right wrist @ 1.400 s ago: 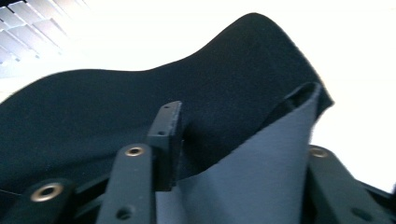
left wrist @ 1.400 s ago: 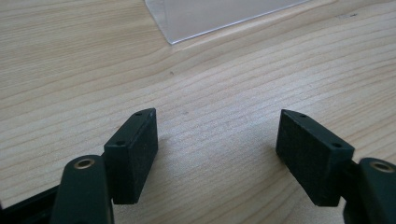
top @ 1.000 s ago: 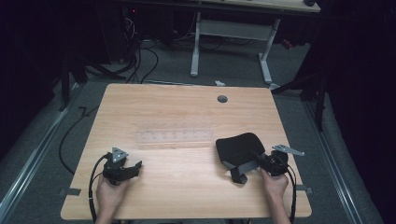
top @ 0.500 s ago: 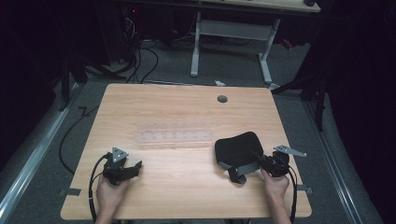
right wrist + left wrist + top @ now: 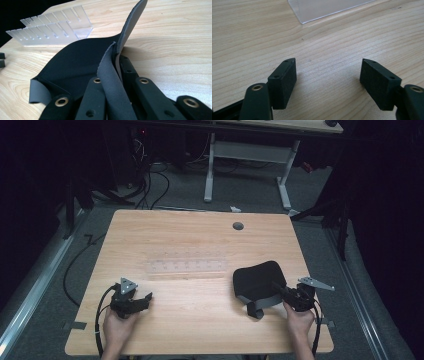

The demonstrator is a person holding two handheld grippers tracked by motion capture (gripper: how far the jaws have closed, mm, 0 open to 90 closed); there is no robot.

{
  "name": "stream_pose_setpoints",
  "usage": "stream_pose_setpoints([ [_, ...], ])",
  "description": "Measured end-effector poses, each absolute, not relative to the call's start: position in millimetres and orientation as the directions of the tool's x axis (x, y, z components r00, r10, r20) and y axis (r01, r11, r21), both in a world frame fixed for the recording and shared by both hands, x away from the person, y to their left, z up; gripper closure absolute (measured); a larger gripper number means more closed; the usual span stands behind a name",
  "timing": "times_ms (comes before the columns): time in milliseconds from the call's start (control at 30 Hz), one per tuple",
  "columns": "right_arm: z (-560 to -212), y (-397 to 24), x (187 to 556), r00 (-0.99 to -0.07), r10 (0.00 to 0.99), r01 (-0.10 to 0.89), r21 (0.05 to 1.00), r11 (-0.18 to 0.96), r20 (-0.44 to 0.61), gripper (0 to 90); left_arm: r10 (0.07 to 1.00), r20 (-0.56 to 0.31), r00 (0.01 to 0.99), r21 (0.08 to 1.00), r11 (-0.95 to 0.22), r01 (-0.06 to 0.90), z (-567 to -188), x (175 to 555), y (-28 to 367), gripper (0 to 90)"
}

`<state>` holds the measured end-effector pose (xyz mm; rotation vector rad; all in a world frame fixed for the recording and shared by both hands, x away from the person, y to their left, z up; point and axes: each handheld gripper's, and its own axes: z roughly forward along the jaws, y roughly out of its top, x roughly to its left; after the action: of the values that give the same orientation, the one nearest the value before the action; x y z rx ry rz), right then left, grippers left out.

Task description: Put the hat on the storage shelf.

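A black soft pad (image 5: 257,279) with a grey underside lies on the right part of the wooden table (image 5: 200,235). My right gripper (image 5: 278,293) is shut on its near right edge. In the right gripper view the jaws pinch that edge (image 5: 116,57), which stands up and curls, so the pad (image 5: 75,62) shows its grey back. A grey flap (image 5: 255,308) of the pad folds out at the front. My left gripper (image 5: 145,299) rests low on the table at the front left, open, with only bare wood between its jaws (image 5: 328,75).
A clear plastic slotted rack (image 5: 186,265) lies flat in the middle of the table, and its corner (image 5: 324,8) is just ahead of the left gripper. A round cable hole (image 5: 238,226) sits near the far edge. Desk legs and cables stand on the floor beyond.
The pad's edge at the right gripper has lifted and curled a little. The left hand and gripper have stayed where they were.
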<state>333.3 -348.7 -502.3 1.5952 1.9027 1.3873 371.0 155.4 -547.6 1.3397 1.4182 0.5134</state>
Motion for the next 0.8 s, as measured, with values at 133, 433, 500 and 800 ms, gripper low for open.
stream_pose_setpoints([
  [133,-500.0,-350.8,330.3,-0.346,0.875,0.588,0.805,-0.081,0.34,85.2,0.898,-0.392,0.199,0.855,0.276,0.439,-547.6,371.3,155.1,29.9],
  [433,-495.5,-347.7,324.6,-0.352,0.873,0.572,0.816,-0.085,0.337,85.2,0.889,-0.395,0.232,0.854,0.262,0.449,-547.4,370.7,152.9,29.5],
  [500,-492.5,-345.4,322.5,-0.352,0.877,0.572,0.817,-0.076,0.328,85.2,0.887,-0.398,0.235,0.853,0.264,0.45,-547.4,370.6,152.6,28.9],
  [800,-481.1,-346.0,316.3,-0.365,0.862,0.562,0.821,-0.097,0.352,85.1,0.884,-0.394,0.252,0.855,0.251,0.455,-547.4,368.6,149.9,29.4],
])
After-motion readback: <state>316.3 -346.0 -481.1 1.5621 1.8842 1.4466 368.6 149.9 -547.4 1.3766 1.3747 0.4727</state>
